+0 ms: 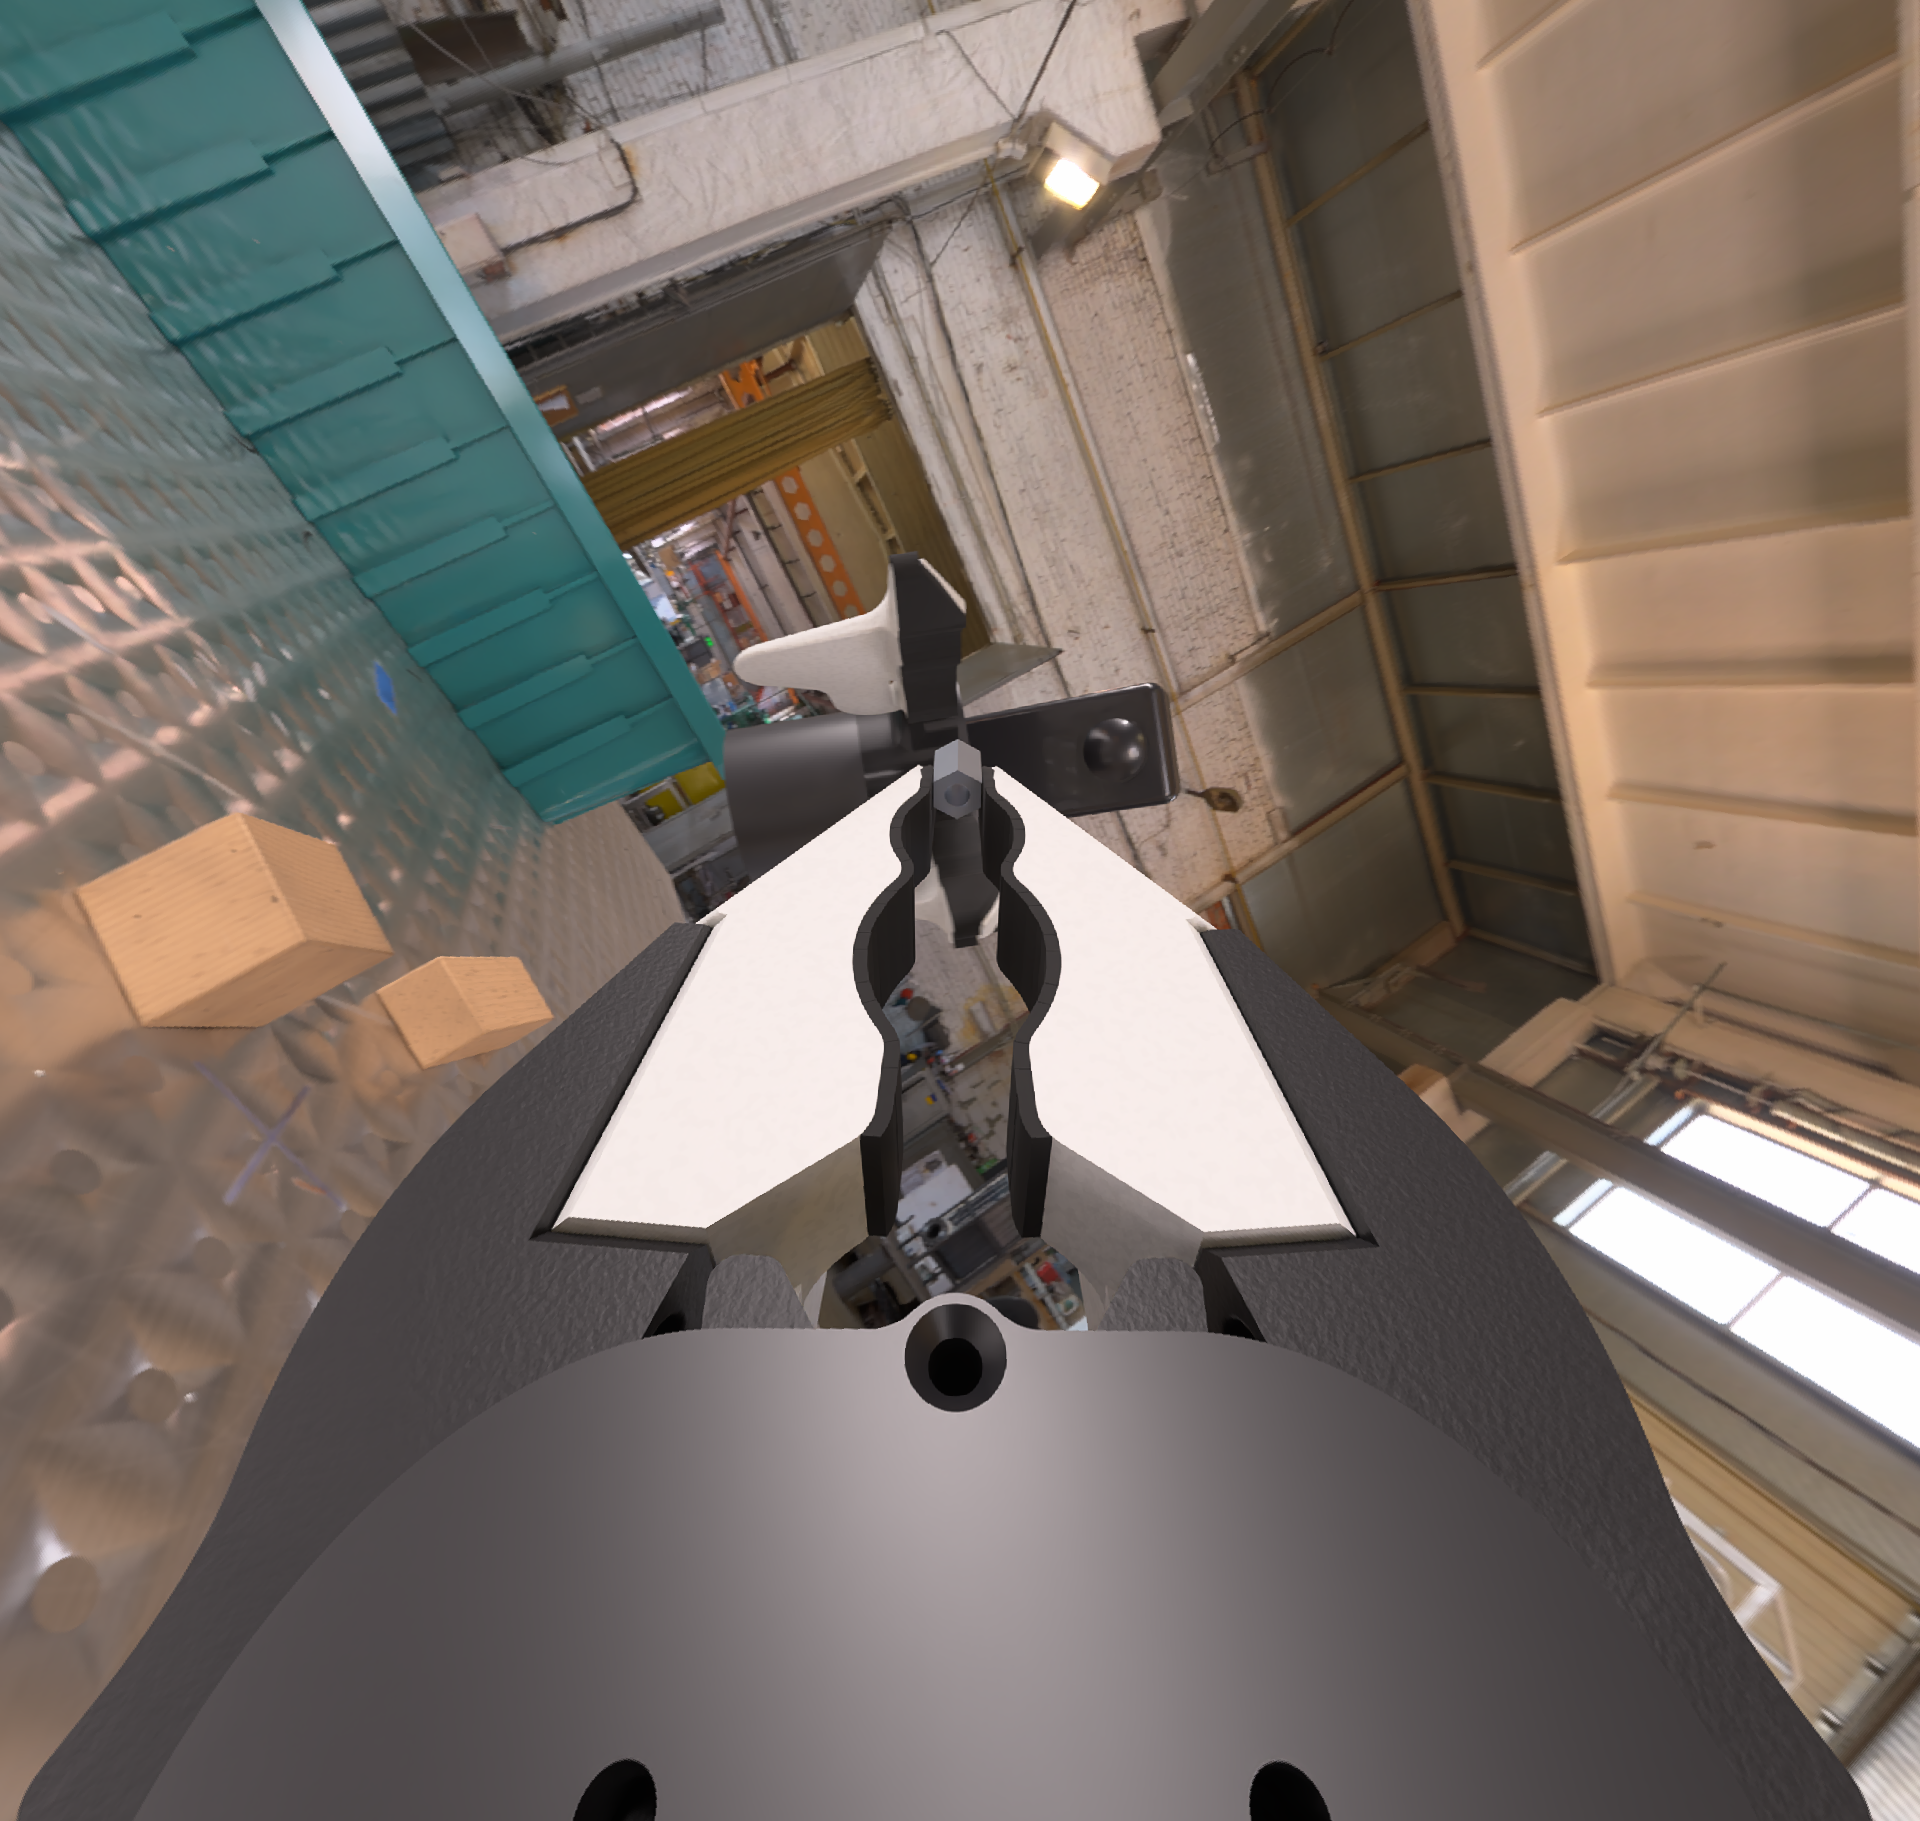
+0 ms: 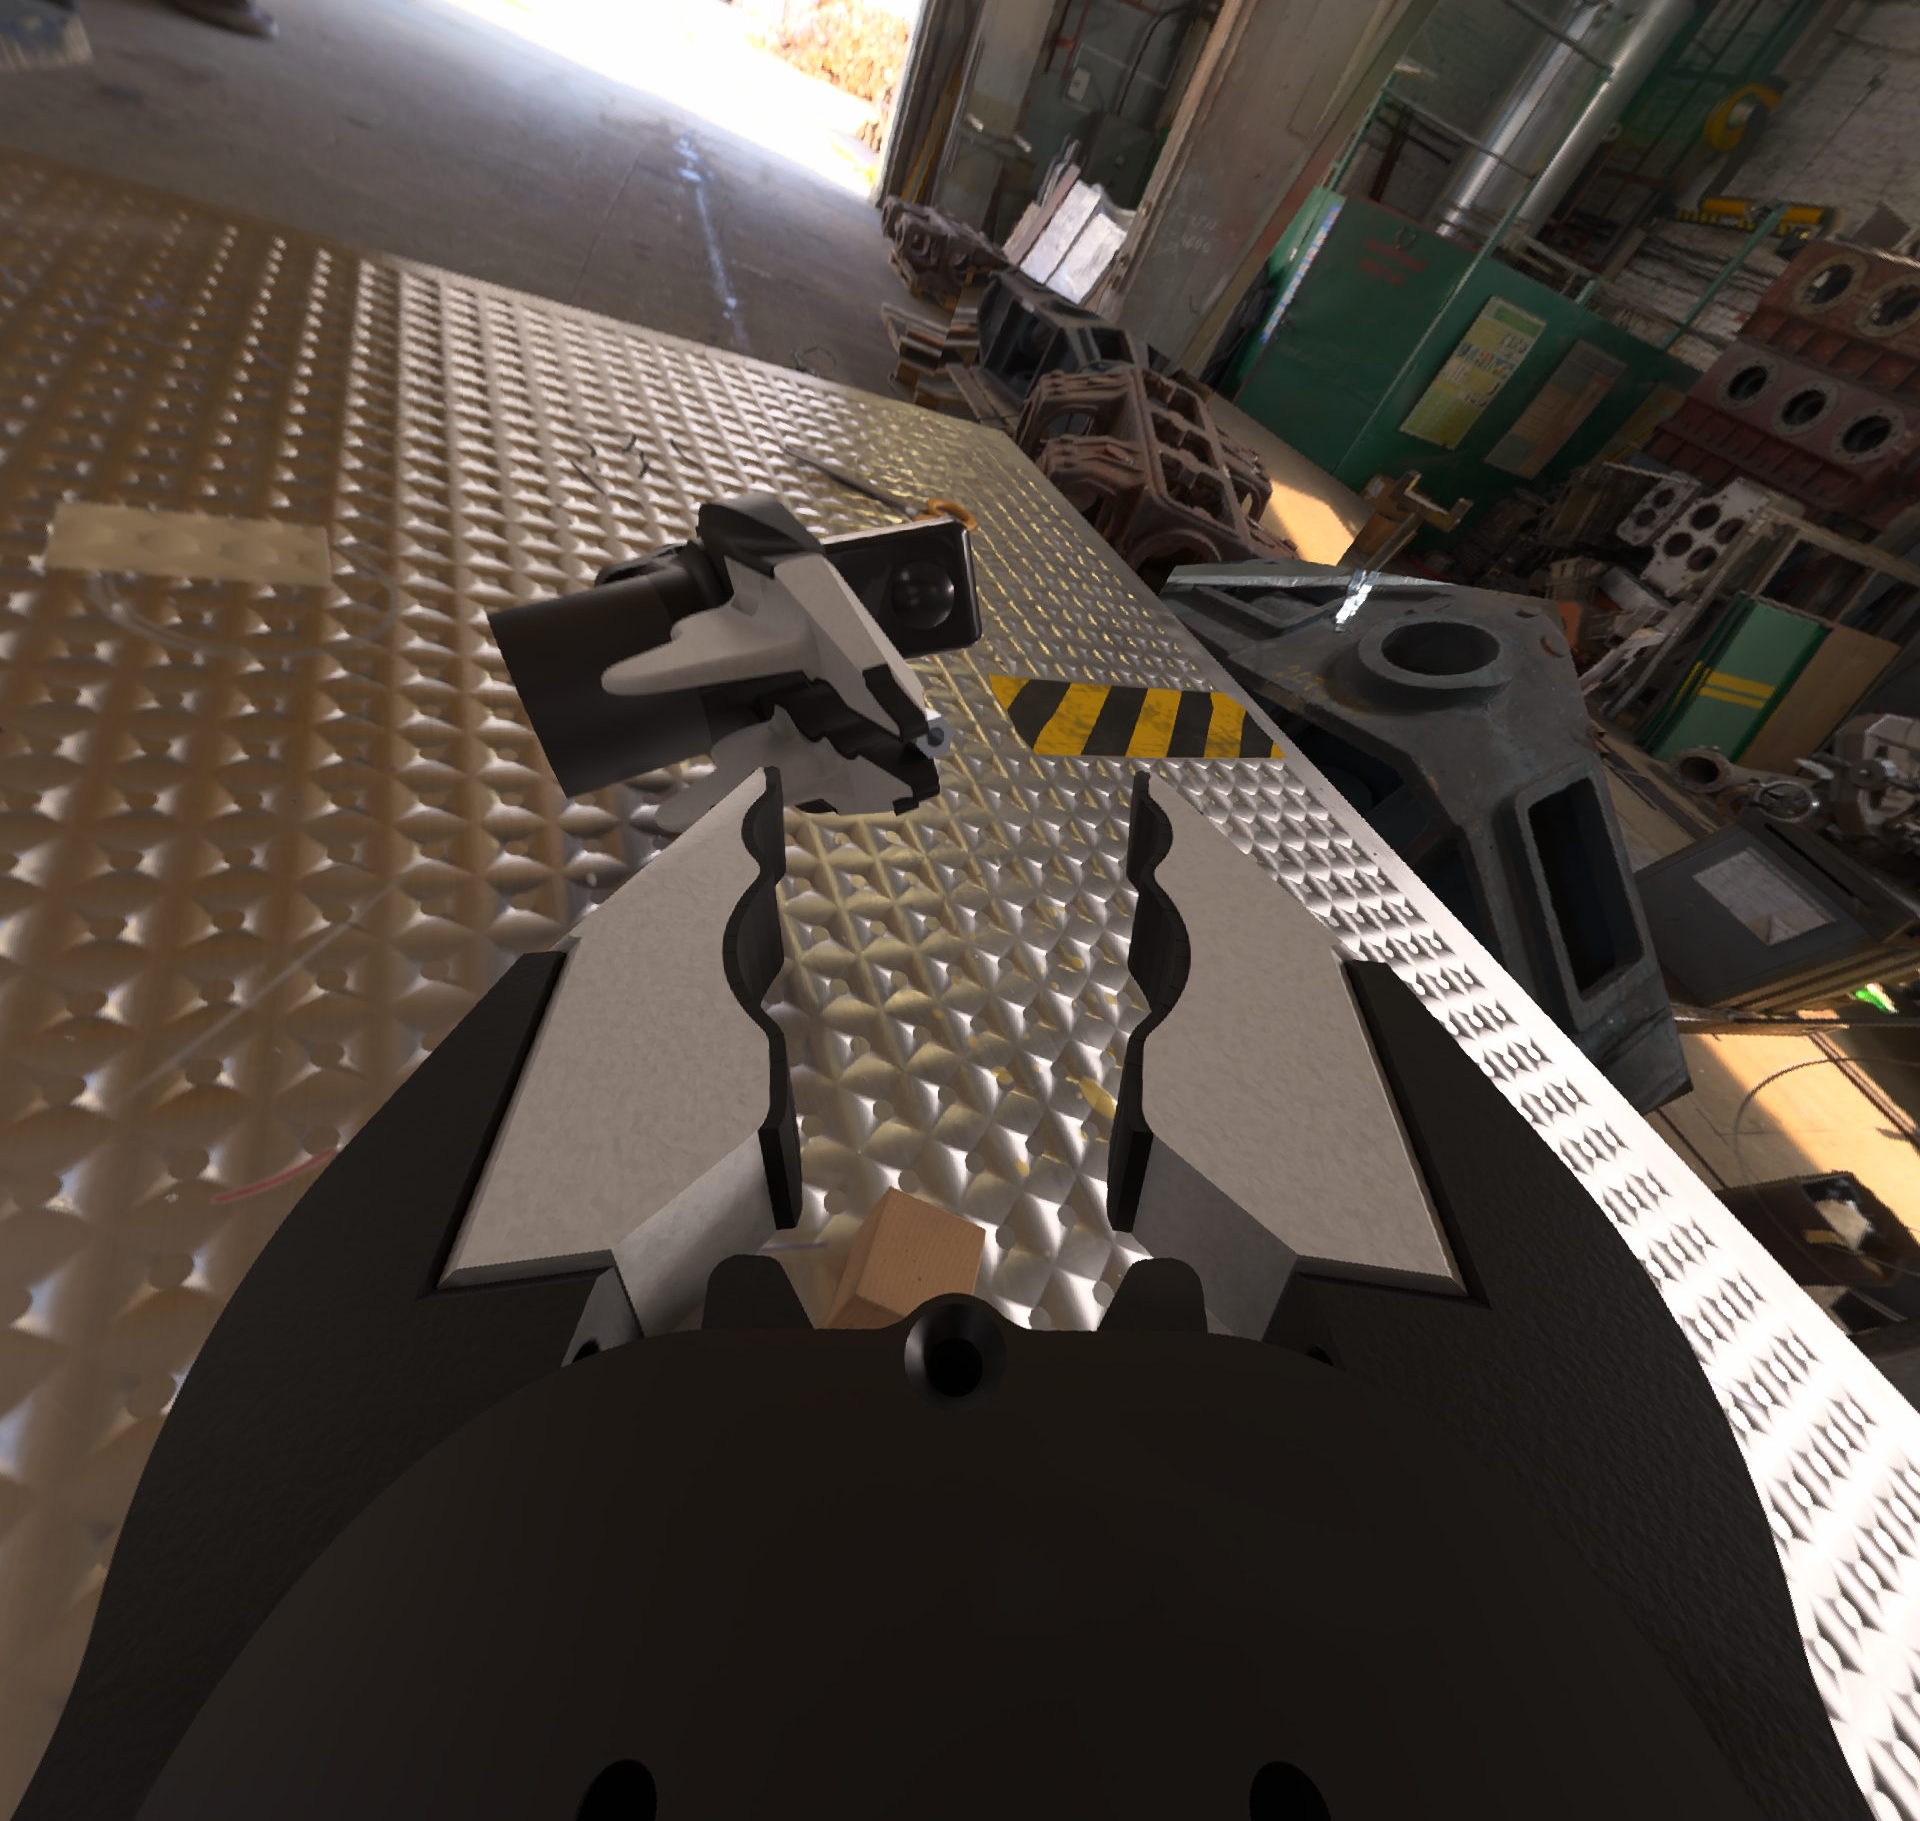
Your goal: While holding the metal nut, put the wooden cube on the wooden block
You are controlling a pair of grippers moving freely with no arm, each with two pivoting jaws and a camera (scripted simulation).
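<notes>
My left gripper (image 1: 953,782) is shut on the small metal nut (image 1: 951,797), pinched at its fingertips above the table. The larger wooden block (image 1: 234,924) and the smaller wooden cube (image 1: 464,1008) lie side by side, slightly apart, on the table to its left. My right gripper (image 2: 954,795) is open and empty above the table. A wooden piece (image 2: 909,1257) lies below it near the base of its fingers, partly hidden; I cannot tell whether it is cube or block. The left gripper (image 2: 928,732) with the nut (image 2: 937,735) hovers just ahead of the right one. A right finger (image 1: 821,654) shows beyond the nut.
The table is a metal plate with a raised diamond pattern (image 2: 312,732); its edge (image 2: 1455,992) runs diagonally on the right. A yellow-black striped marking (image 2: 1127,719) and a pale patch (image 2: 187,545) lie flat on it. Heavy machine castings (image 2: 1455,711) stand beyond the edge.
</notes>
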